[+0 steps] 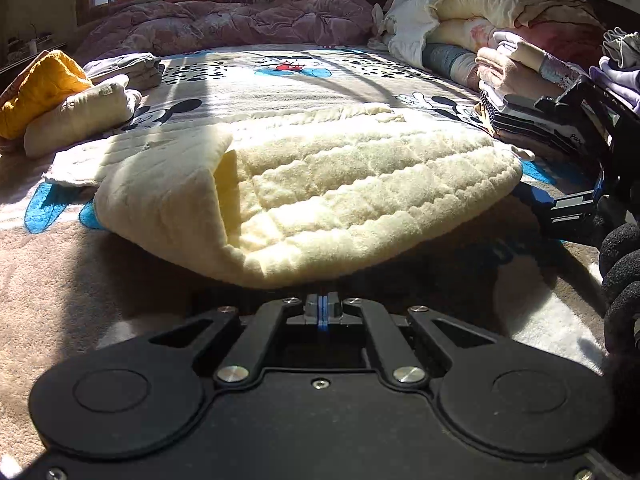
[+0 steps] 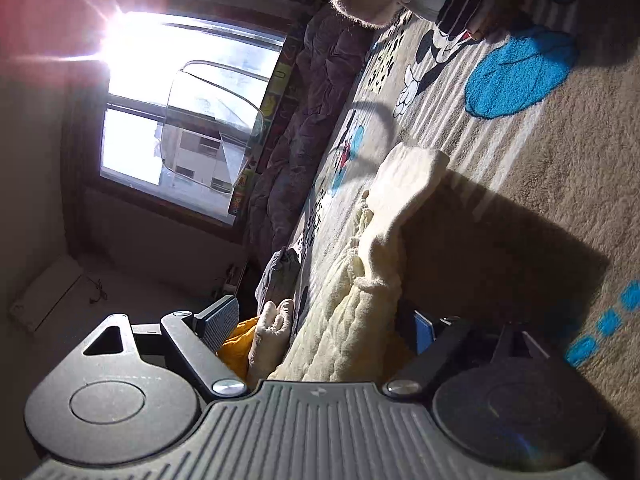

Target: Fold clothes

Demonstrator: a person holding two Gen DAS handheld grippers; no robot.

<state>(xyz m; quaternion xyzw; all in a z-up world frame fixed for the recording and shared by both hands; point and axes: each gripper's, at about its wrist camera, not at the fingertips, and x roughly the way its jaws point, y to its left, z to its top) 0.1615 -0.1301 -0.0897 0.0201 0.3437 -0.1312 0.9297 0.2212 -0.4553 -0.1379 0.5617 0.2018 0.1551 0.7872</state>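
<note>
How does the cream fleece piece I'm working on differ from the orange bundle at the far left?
The cream fleece garment lies spread wide mid-bed with one flap turned over; the orange bundle is bunched compactly at the bed's edge. The cream piece is pale and quilted; the orange one is vivid mustard. Both rest on the cartoon blanket.

The cream garment is thick quilted fleece, soft and fuzzy. The blanket beneath is rough matt pile. The left claw is matt black plastic with shiny metal screws.

Cream quilted garment; cartoon-mouse blanket, blue patches; mustard-yellow bundle; black tongs.
</note>
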